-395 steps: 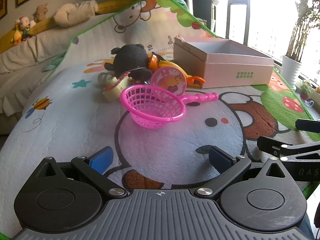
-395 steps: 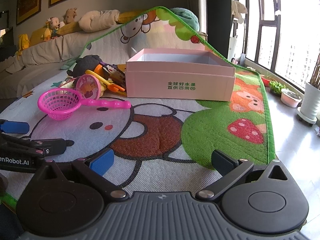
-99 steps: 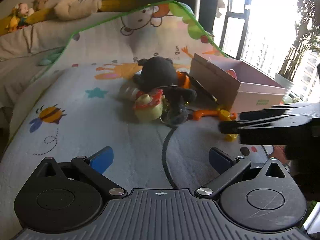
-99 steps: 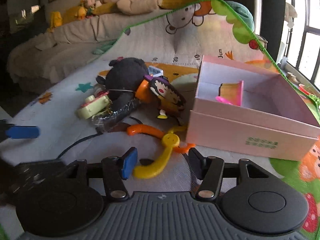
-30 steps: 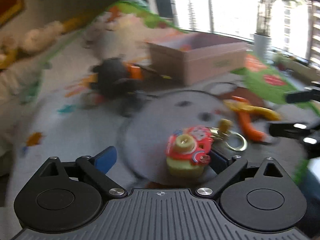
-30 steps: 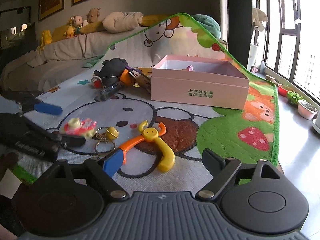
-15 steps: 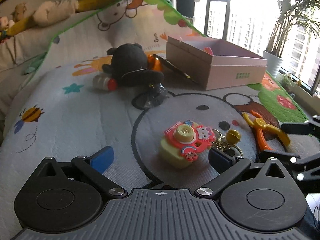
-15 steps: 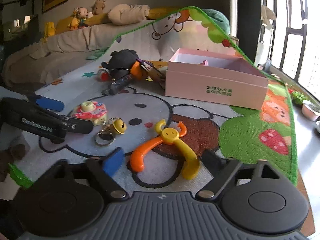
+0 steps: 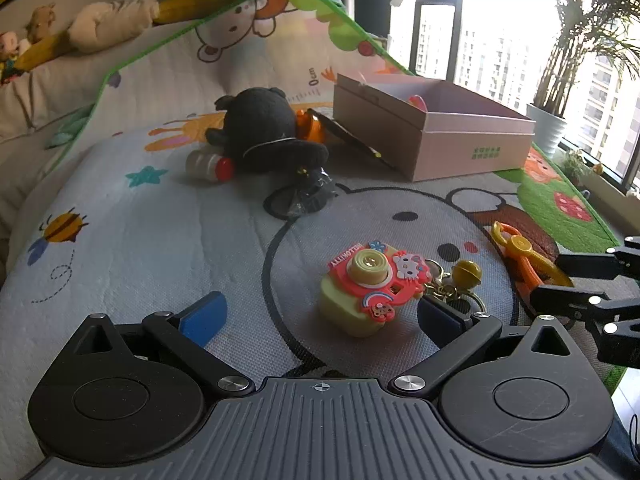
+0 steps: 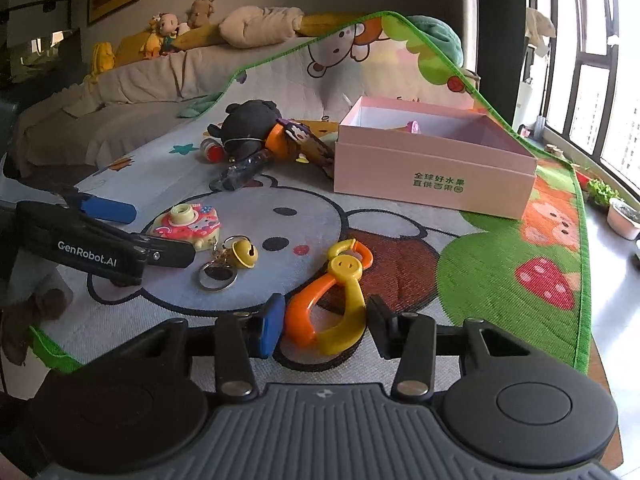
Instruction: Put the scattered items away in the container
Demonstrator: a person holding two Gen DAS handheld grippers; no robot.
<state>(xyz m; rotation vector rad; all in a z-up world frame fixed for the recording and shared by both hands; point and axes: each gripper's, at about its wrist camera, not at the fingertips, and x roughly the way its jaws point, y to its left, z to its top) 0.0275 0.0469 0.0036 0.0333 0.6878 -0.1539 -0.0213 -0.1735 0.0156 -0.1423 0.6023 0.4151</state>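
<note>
On the play mat (image 10: 500, 248), R claw (image 10: 325, 322) was closing round the orange/yellow tongs (image 10: 334, 304), not yet pinched. L claw (image 9: 320, 314) had opened fully, w/ camera keychain (image 9: 370, 286) dropped between its jaws. Pink box (image 10: 432, 176) sat well beyond.

The left tool (image 9: 320, 316) stands wide open over a cartoon-printed play mat (image 9: 160, 240), a pink-and-yellow toy camera keychain (image 9: 370, 286) between its blue pads. Beyond lie a black plush toy (image 9: 262, 130) and an open pink cardboard box (image 9: 436, 132).
</note>
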